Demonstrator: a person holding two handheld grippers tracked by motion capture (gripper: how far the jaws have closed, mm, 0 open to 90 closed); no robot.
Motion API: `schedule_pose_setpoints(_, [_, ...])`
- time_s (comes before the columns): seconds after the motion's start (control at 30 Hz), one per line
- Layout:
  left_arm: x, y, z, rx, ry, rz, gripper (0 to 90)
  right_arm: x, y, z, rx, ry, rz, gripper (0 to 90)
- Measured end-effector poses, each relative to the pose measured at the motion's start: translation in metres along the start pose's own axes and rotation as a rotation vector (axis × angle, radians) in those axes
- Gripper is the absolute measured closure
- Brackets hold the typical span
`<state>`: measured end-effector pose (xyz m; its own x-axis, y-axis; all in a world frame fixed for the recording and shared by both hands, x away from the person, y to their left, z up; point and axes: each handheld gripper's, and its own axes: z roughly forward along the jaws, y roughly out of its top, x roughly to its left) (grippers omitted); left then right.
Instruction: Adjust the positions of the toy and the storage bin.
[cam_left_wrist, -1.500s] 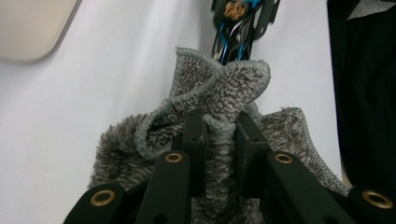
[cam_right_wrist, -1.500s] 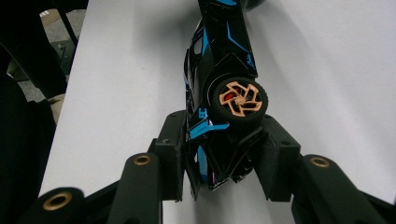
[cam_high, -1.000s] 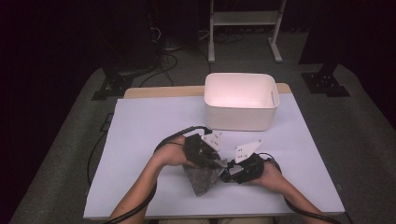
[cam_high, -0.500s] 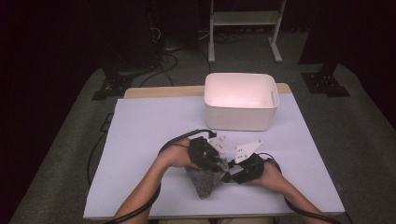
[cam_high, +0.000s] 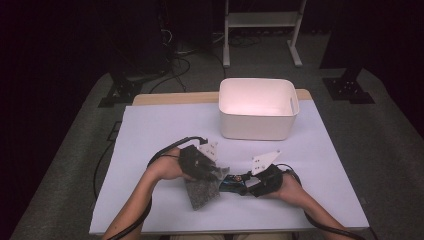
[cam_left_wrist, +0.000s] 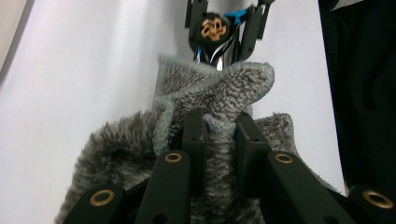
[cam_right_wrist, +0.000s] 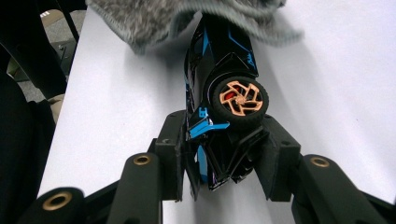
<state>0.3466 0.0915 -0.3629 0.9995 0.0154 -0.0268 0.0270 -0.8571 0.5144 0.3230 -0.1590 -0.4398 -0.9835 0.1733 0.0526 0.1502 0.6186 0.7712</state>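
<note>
Covering my table (cam_high: 150, 130) is a plain white sheet; a wooden edge shows along the far side, and grey carpet lies around it. A white bin (cam_high: 258, 108) stands at the far right of the table. Beyond it the room is dark, with cables on the floor and the legs of a white stand (cam_high: 260, 25) at the back.

My left tool (cam_left_wrist: 217, 133) is clamped nearly shut on a fold of the grey fluffy cloth (cam_left_wrist: 219, 88), which lies bunched on the near middle of the table. My right tool (cam_right_wrist: 219, 149) holds the black and blue toy car (cam_right_wrist: 219, 60) by one end, jaws partly closed against its body, one orange-spoked wheel (cam_right_wrist: 240, 99) facing the right gripper view. The car sits just beside the cloth, its far end under the cloth's edge.

From the high view the car is small and dim between the two tools. How much of its far end the cloth hides cannot be made out. The stand's top is cut off.
</note>
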Motion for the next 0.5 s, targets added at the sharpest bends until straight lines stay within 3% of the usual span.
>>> schedule_pose_setpoints(0.5, [0.002,-0.034,-0.019,0.017,0.048,-0.073,77.2,0.000,0.000,0.000,0.001,-0.001,-0.002,57.1])
